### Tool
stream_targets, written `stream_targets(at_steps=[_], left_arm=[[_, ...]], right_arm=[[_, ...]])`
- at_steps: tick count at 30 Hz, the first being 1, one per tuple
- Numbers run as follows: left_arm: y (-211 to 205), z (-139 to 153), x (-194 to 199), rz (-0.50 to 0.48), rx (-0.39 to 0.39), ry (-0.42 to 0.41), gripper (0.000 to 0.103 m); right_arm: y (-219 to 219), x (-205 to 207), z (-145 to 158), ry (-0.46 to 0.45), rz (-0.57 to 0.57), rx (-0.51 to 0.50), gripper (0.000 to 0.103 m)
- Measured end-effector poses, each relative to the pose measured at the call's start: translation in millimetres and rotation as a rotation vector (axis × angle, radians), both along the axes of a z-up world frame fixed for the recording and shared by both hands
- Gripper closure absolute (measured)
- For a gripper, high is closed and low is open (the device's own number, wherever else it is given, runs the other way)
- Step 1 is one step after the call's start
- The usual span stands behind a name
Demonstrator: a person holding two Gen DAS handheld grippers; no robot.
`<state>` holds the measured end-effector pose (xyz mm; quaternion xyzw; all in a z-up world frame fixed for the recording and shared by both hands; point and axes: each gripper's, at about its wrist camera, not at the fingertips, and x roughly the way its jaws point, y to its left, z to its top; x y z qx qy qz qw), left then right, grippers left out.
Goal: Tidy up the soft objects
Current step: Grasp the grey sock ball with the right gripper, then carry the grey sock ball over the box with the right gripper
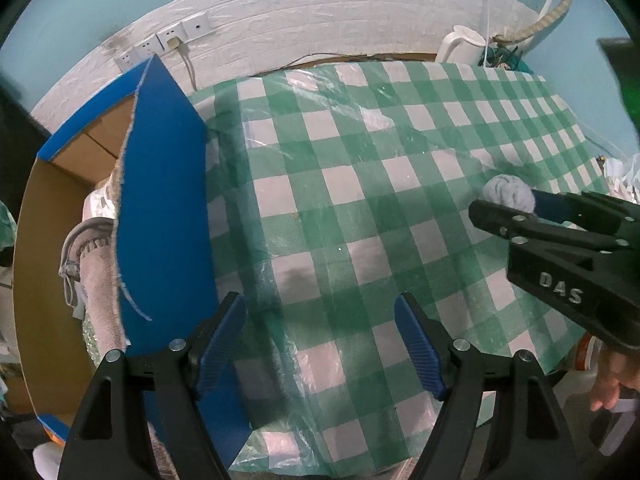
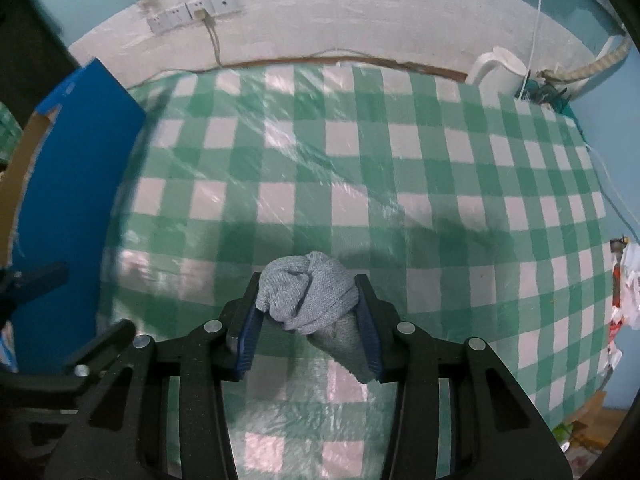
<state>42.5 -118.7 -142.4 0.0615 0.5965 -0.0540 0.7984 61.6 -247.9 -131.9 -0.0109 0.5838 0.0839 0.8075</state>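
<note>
Near the right-hand edge of the table, whose green-and-white checked cloth (image 2: 360, 152) lies under a crinkled clear plastic sheet, the right gripper (image 2: 308, 316) is clamped on a balled-up grey knitted sock (image 2: 308, 292). Its blue pads squeeze the bundle from both sides, and a loose tail of the knit hangs down between the fingers. I judge the sock light, soft and springy, with no risk of breaking; the knit gives the pads good purchase. The thick knotted middle is the place to hold it, since a grip on the tail would let the ball unroll. At the table's left edge stands an open blue-sided cardboard box (image 1: 164, 200) already holding pale fleecy items (image 1: 96, 264). The left gripper (image 1: 320, 344) hovers beside the box over the cloth, jaws wide apart and empty.
</note>
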Motion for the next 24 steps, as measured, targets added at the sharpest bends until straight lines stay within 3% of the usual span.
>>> stream_targets(at_steps=[4, 12, 17, 21, 24], left_arm=[[7.4, 7.0, -0.1, 0.020, -0.021, -0.009, 0.025], [24.6, 22.8, -1.8, 0.057, -0.062, -0.024, 0.038], [36.9, 31.7, -4.7, 0.076, -0.079, -0.031, 0.059], [45.6, 38.7, -8.9, 0.070, -0.082, -0.042, 0.064], [55.0, 43.3, -12.8, 0.073, -0.072, -0.059, 0.076]], right_arm=[[6.3, -0.8, 20.0, -0.030, 0.009, 0.012, 0.061], [21.7, 0.2, 50.7, -0.085, 0.046, 0.041, 0.061], [34.9, -1.6, 65.0, -0.108, 0.074, 0.050, 0.061], [48.3, -1.9, 74.8, -0.125, 0.099, 0.062, 0.061], [57.8, -1.3, 78.7, -0.132, 0.117, 0.065, 0.061]])
